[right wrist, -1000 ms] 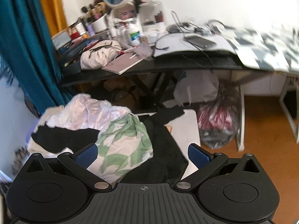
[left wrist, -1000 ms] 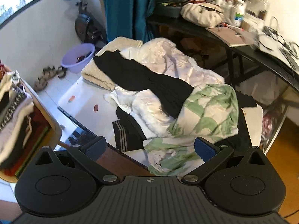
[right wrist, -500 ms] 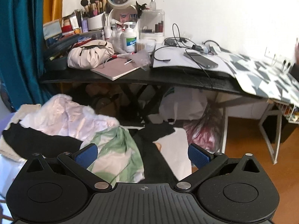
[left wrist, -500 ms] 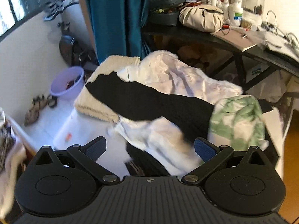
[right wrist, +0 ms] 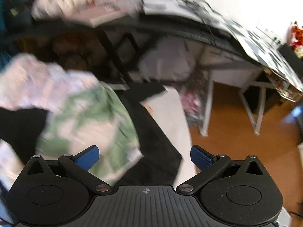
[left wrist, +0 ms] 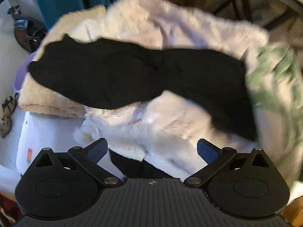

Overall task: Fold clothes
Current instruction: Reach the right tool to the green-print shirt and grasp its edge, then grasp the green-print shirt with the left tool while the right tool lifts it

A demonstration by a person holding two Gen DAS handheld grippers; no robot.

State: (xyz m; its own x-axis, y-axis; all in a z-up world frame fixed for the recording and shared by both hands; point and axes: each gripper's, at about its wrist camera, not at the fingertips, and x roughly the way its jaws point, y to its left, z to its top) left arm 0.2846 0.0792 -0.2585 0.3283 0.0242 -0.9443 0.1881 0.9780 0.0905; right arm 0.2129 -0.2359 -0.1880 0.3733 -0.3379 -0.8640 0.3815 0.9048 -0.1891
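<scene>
Clothes pile on the white worktop: a long black garment lies across a fluffy white garment, with a green-patterned garment at its right end and a cream fleece beneath its left end. Left claw, jaws apart and empty, hangs over the white garment. Right claw, jaws apart and empty, hangs over the green-patterned garment's edge. Both views are motion-blurred.

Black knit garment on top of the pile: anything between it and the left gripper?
Nothing visible. The long black knit garment lies uncovered across the white fluffy clothing, ahead of the open left gripper; only that white fabric sits beneath the fingers.
</scene>
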